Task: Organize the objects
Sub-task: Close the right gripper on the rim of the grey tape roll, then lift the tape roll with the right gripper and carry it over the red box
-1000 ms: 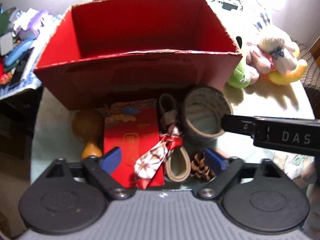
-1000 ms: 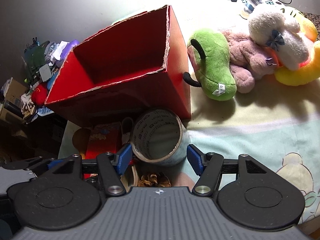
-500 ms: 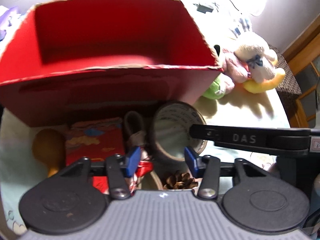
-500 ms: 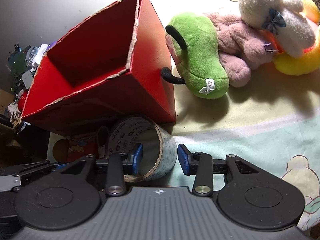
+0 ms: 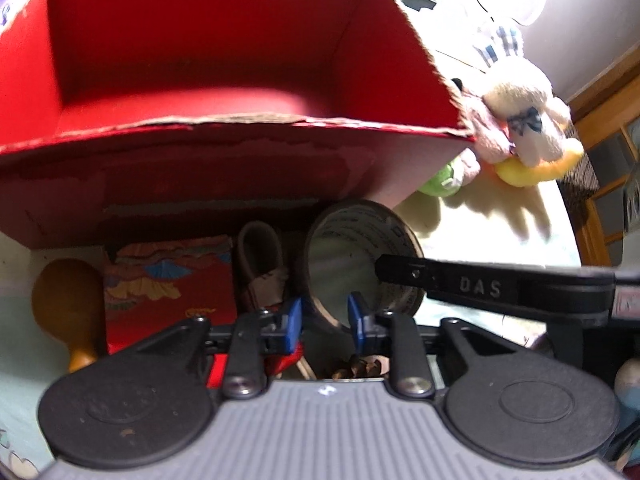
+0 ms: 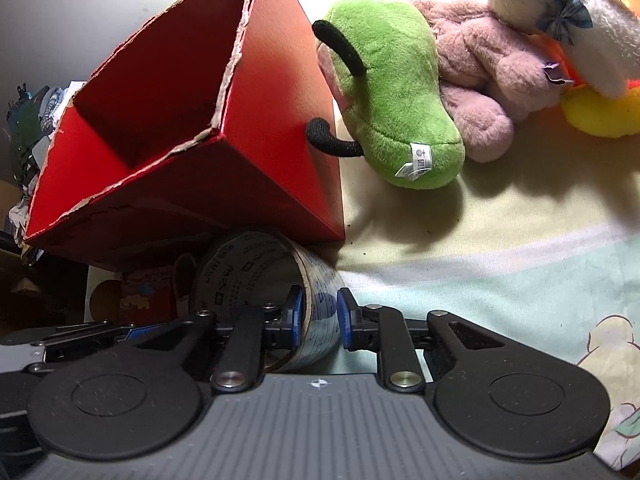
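A wide roll of printed tape (image 5: 360,256) lies on its side in front of the open red cardboard box (image 5: 208,72). My left gripper (image 5: 324,320) has its blue pads either side of the roll's near wall, and its jaws are closing on it. My right gripper (image 6: 320,316) straddles the roll's (image 6: 256,272) right-hand wall, one pad inside and one outside, jaws also closing and pressing on it. One right finger (image 5: 404,272) reaches into the roll in the left wrist view. The red box (image 6: 180,128) holds nothing that I can see.
Left of the roll lie a brown leather loop (image 5: 260,256), a red printed packet (image 5: 168,284) and a tan gourd (image 5: 66,304); a pine cone (image 5: 360,366) sits under the left gripper. Green (image 6: 396,92), pink (image 6: 480,76) and white (image 6: 560,8) plush toys lie right of the box on the pale cloth (image 6: 500,264).
Both grippers have come down and closed from wide open onto the tape roll's walls. The left one shifted right, from over the packet and loop to the roll.
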Available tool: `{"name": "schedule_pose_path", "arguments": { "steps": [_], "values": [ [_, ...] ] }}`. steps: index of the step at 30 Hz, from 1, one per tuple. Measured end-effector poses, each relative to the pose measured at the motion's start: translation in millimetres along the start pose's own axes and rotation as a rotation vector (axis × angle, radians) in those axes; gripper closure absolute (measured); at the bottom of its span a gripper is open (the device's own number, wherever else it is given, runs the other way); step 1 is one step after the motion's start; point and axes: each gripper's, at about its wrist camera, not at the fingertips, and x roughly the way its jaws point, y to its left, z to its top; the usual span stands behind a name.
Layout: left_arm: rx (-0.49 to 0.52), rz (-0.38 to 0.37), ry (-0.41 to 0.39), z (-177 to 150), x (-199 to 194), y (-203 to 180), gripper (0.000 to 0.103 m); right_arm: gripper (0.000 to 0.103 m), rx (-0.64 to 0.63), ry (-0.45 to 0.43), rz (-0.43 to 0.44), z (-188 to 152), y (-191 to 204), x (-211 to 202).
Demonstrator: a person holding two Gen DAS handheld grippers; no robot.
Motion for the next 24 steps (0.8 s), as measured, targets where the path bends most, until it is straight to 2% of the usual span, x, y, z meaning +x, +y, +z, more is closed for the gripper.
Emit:
{"name": "schedule_pose_path", "arguments": {
  "steps": [5,7,8,14,20,24],
  "values": [
    [0.014,0.029,-0.005,2,8,-4,0.076,0.082,-0.022,-0.018,-0.012,-6,2,-2],
    [0.026,0.055,-0.010,1,10,-6,0.085,0.083,-0.025,-0.026,-0.014,-9,1,-6],
    [0.032,0.061,-0.011,0,9,-7,0.086,0.083,-0.022,-0.031,-0.015,-10,0,-9],
    [0.070,0.037,-0.019,-7,-5,-19,0.088,0.084,-0.046,-0.077,-0.020,-23,1,-37],
    [0.161,0.002,-0.090,-13,-38,-44,0.088,0.086,-0.025,-0.152,-0.017,-34,-9,-72],
    [0.234,-0.028,-0.145,-15,-59,-64,0.088,0.087,0.000,-0.223,-0.019,-43,-3,-91]
  ]
}}
